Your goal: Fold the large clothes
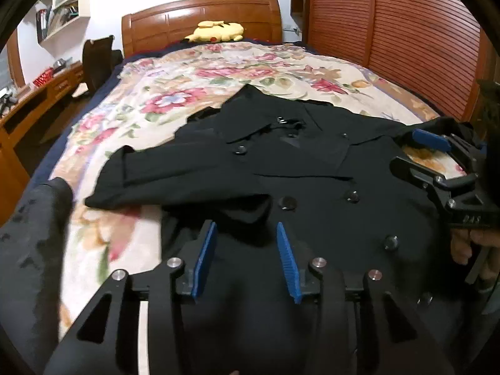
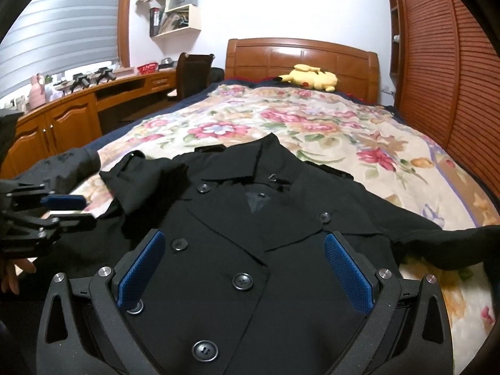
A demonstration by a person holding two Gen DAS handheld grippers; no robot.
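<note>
A black coat (image 2: pixel 250 234) lies face up on the bed (image 2: pixel 343 131), buttons showing, collar toward the headboard (image 2: pixel 300 53). The sleeve on the view's left (image 1: pixel 175 172) is already folded across the chest, its cuff near the button row. The sleeve on the view's right (image 2: pixel 443 243) is not yet folded: it stretches out to the side over the floral cover. So the fold looks early on, judging by this: one sleeve in, the other sleeve and the body folds left.

Left gripper (image 1: pixel 247 259) hangs over the lower front of the coat, tilted down toward it. Its fingers (image 1: pixel 204 259) are partly spread and nothing sits between them; they look clear of the cloth. A dark sleeve of the person (image 1: pixel 34 237) shows at the left edge of the left wrist view.

Right gripper (image 2: pixel 247 268) hovers over the middle of the coat, angled down, with the fingers (image 2: pixel 142 268) spread wide and empty. In the left wrist view it sits near the unfolded sleeve's end, with a hand (image 1: pixel 475 247) on its handle. Whether a finger touches the cloth there cannot be told.

A yellow plush (image 2: pixel 309 78) lies by the headboard, well apart from the coat.
</note>
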